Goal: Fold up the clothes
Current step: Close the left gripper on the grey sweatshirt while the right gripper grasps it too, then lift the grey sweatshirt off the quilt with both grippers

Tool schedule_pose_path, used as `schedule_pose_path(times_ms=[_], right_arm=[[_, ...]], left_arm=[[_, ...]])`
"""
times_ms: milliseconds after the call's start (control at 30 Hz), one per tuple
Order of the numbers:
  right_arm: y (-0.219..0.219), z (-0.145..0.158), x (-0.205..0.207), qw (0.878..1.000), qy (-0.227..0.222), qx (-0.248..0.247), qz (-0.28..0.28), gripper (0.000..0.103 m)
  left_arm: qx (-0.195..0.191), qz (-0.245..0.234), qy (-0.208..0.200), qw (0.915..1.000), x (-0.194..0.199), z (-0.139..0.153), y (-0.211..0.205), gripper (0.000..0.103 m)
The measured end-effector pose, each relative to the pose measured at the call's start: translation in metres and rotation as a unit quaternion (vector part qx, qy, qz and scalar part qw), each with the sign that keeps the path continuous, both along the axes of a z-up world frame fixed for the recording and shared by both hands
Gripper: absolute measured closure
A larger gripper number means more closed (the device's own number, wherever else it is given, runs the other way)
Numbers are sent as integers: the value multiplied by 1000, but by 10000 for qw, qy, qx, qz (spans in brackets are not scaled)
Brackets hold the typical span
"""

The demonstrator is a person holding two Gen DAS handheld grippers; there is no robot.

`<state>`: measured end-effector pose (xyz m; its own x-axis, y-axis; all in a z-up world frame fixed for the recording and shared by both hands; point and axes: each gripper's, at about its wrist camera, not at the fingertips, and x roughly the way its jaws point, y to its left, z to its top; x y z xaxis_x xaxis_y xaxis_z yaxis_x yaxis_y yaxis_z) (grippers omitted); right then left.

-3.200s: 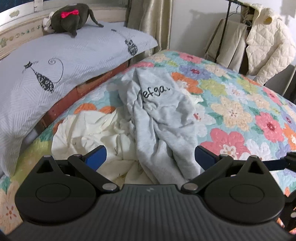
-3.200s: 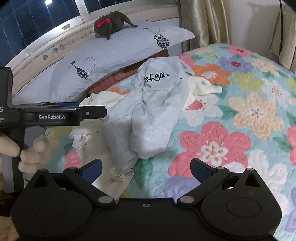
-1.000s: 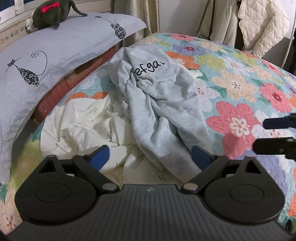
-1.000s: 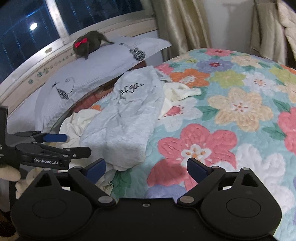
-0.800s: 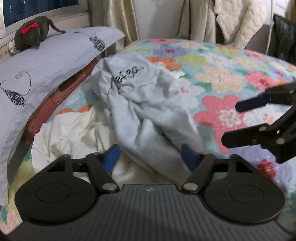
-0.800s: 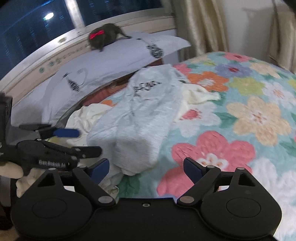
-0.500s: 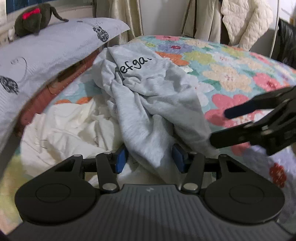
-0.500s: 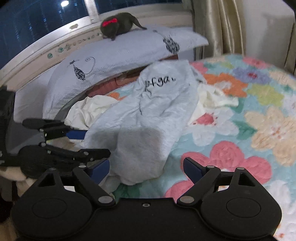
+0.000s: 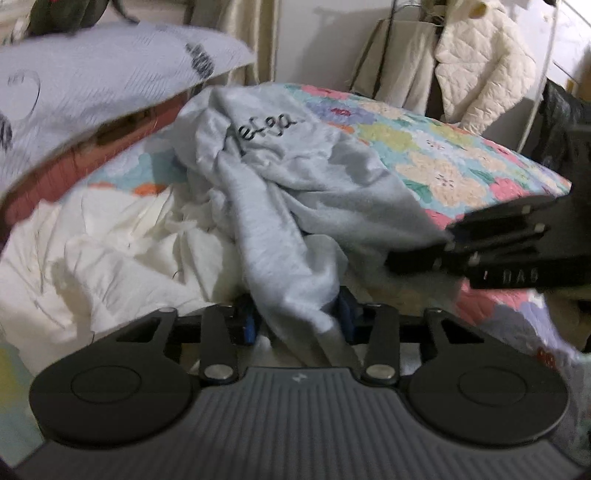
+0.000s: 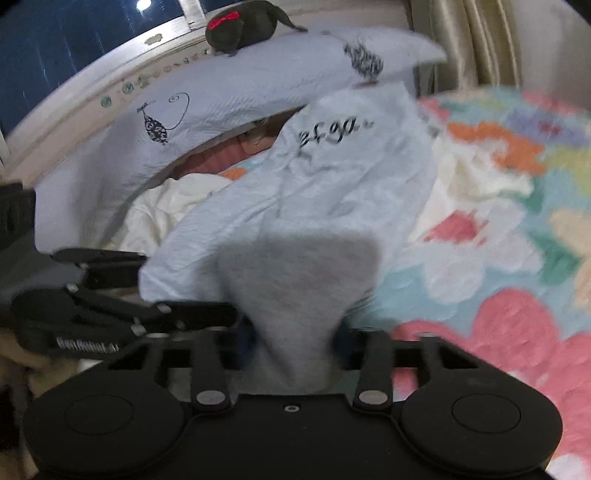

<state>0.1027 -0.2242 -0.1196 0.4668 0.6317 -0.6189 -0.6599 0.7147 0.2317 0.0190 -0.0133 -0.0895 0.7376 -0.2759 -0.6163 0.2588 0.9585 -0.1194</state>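
A light grey sweatshirt (image 9: 295, 192) with black lettering lies crumpled on the floral quilt, partly over a cream garment (image 9: 110, 251). My left gripper (image 9: 297, 317) is shut on the sweatshirt's near hem. My right gripper (image 10: 295, 339) is shut on another part of the same hem (image 10: 295, 288), lifting it a little. The right gripper also shows in the left wrist view (image 9: 480, 251), and the left gripper in the right wrist view (image 10: 155, 310), close beside each other.
A grey pillow with cat prints (image 10: 240, 99) carries a dark plush toy (image 10: 240, 26) at the bed's head. The floral quilt (image 10: 517, 240) stretches to the right. A cream quilted jacket (image 9: 487, 62) hangs on a rack beyond the bed.
Both grippers moved in to the sweatshirt's near hem and closed on it. They were open a second ago. The hem is now raised and bunched between the fingers.
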Motion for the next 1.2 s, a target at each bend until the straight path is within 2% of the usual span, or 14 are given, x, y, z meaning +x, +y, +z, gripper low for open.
schedule_pose_path(times_ms=[100, 233, 333, 367, 467, 567, 667, 733, 867, 933, 1033, 1133, 1200], right_arm=[[-8, 14, -13, 9984, -488, -256, -140, 90], [-23, 31, -16, 9928, -958, -544, -479, 93], [-34, 41, -17, 9884, -1153, -664, -726, 93], [-38, 45, -16, 9873, -1204, -684, -783, 93], [-46, 56, -19, 9847, -1328, -675, -899, 93], [-52, 67, -26, 9824, -1454, -646, -981, 93], [-64, 80, -33, 9792, -1587, -626, -1095, 93], [-75, 89, -34, 9766, -1664, -595, -1229, 93], [-109, 105, -41, 9722, -1692, -443, -1559, 93], [-127, 113, -44, 9696, -1698, -362, -1726, 93], [-150, 115, -54, 9655, -1683, -407, -1944, 93], [-174, 115, -58, 9632, -1605, -484, -2099, 93], [-188, 115, -56, 9606, -1593, -631, -2187, 93]], left_arm=[[108, -39, -165, 9998, -6, 8, -6, 67], [-20, -44, -244, 9997, -8, 13, -8, 65], [62, -86, -357, 9993, -10, 13, -11, 67], [145, -158, -508, 9985, -12, 14, -15, 67], [457, -260, -914, 9944, -17, 17, -25, 77], [456, -344, -1262, 9904, -24, 30, -32, 83], [418, -437, -1620, 9849, -37, 47, -42, 84], [272, -527, -1722, 9833, -45, 56, -50, 84], [-124, -740, -1647, 9835, -54, 62, -72, 84], [-23, -863, -1689, 9818, -57, 61, -88, 84], [397, -974, -1878, 9766, -59, 59, -115, 84], [4, -1023, -1807, 9782, -57, 70, -131, 85], [-258, -1083, -1868, 9761, -60, 81, -140, 86]])
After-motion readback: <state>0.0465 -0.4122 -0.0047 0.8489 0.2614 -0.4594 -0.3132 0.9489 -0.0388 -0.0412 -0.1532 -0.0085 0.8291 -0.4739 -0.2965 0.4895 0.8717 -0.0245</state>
